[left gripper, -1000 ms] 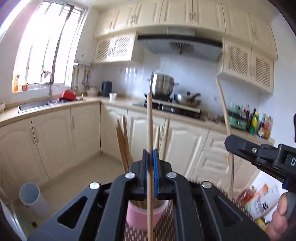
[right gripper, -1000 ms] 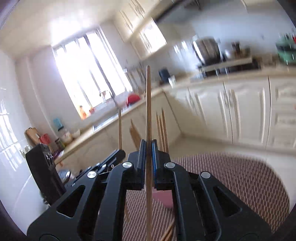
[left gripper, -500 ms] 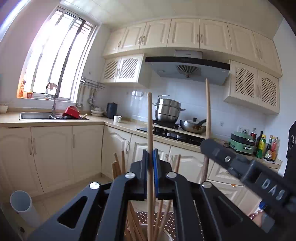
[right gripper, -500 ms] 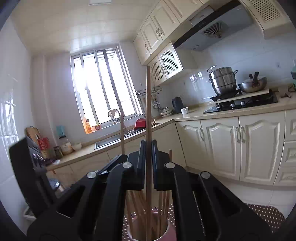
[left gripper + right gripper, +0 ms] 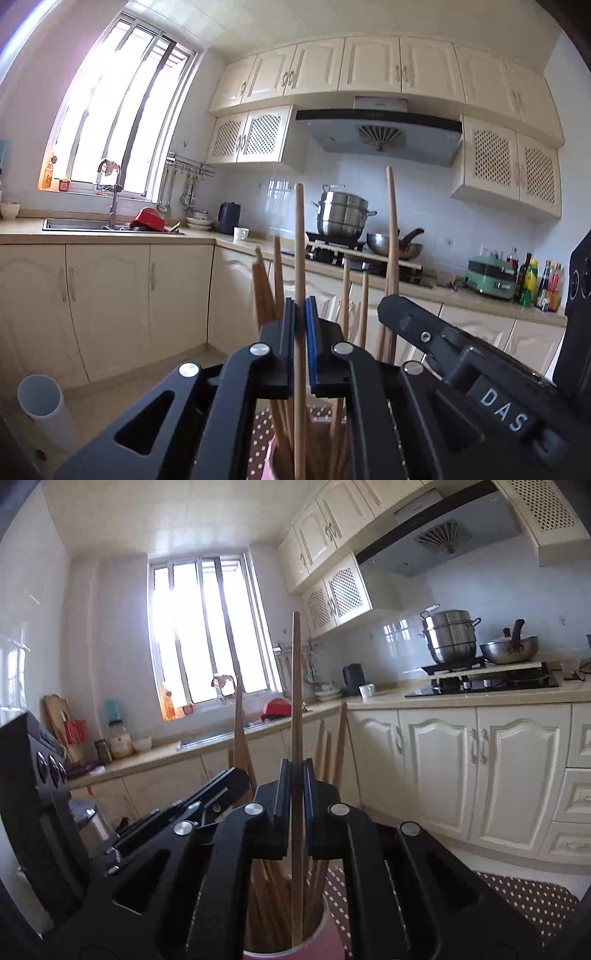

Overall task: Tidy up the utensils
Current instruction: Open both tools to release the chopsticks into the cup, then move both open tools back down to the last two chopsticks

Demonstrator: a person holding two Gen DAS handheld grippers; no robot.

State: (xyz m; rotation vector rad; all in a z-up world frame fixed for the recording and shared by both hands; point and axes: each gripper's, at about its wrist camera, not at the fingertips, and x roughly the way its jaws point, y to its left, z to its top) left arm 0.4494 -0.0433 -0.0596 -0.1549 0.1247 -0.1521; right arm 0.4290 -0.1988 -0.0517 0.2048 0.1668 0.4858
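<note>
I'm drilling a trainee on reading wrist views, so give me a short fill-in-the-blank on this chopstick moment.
1. Each gripper is shut on one wooden ____.
2. The right gripper lowers its stick into a ____ cup.
3. On the stove, the steel steamer pot stands beside a ____.

Missing: chopstick; pink; wok

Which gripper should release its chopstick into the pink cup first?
Right, probably. The right gripper holds its chopstick with the lower end already inside the pink cup; the left gripper's view barely shows the cup.
</note>
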